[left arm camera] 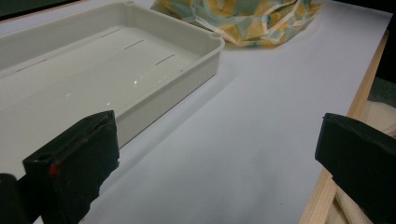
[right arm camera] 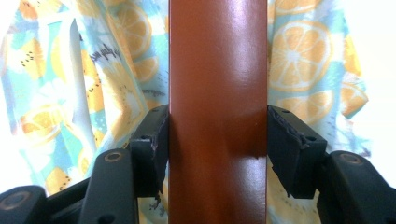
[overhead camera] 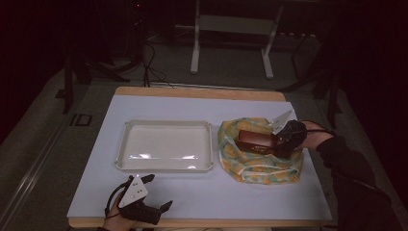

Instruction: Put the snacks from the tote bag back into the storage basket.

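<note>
A glossy brown box (overhead camera: 256,140) lies over the opening of a fruit-patterned cloth bag (overhead camera: 260,169) at the right of the table. My right gripper (overhead camera: 284,142) comes in from the right and is shut on the box's near end. In the right gripper view both pads press on the sides of the box (right arm camera: 217,93), with the orange-print cloth (right arm camera: 308,56) behind it. My left gripper (overhead camera: 158,191) rests at the table's front left, open with nothing between its jaws. In its own view the left gripper (left arm camera: 215,140) faces bare white surface.
A shallow cream tray (overhead camera: 163,166) stands left of the bag, and its wall (left arm camera: 205,60) is close ahead of the left gripper. The white sheet (overhead camera: 202,197) ends at a wooden front edge (left arm camera: 336,186). Beyond the table are a dark floor and stand legs (overhead camera: 195,53).
</note>
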The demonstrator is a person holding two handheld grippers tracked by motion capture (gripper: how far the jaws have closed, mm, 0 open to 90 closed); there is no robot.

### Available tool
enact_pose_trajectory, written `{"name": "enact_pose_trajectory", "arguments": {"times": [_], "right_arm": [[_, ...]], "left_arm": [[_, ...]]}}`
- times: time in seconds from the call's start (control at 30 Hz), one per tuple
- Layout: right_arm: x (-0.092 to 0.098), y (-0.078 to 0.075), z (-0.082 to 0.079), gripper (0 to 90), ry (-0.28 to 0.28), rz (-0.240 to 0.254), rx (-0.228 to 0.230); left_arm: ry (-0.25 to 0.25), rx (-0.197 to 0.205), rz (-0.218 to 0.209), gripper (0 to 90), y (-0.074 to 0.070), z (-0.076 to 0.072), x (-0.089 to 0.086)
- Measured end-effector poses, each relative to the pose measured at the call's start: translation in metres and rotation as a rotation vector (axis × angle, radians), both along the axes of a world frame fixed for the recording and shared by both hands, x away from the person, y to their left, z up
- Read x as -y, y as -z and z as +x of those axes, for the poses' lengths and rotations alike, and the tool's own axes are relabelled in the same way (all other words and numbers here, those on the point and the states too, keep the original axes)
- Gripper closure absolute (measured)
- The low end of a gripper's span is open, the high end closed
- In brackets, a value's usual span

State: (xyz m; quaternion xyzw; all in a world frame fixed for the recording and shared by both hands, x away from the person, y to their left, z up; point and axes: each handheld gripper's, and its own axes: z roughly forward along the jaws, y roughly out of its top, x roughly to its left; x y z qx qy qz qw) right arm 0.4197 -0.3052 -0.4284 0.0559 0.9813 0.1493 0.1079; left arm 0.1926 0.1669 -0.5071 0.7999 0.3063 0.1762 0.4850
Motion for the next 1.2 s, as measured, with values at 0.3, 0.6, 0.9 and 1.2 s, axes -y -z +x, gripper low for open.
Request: {"name": "enact_pose_trajectory", "arguments": {"times": [0.3, 0.6, 0.9, 1.2], "right_arm": [[0.002, -0.020, -0.002, 43.3, 0.001, 0.000, 0.020], [-0.001, -0.045, -0.004, 43.3, 0.011, 0.021, 0.046], [-0.017, -0.064, -0.007, 43.3, -0.028, 0.023, 0.069], [-0.040, -0.077, -0.009, 43.3, -0.053, 0.016, 0.079]], "left_arm": [[0.002, 0.000, 0.000, 0.0, 0.000, 0.000, 0.000], [0.008, -0.002, 0.003, 0.0, 0.000, 0.000, 0.001], [0.012, -0.002, 0.002, 0.0, 0.000, 0.000, 0.001], [0.017, -0.002, 0.003, 0.0, 0.000, -0.001, 0.001]]}}
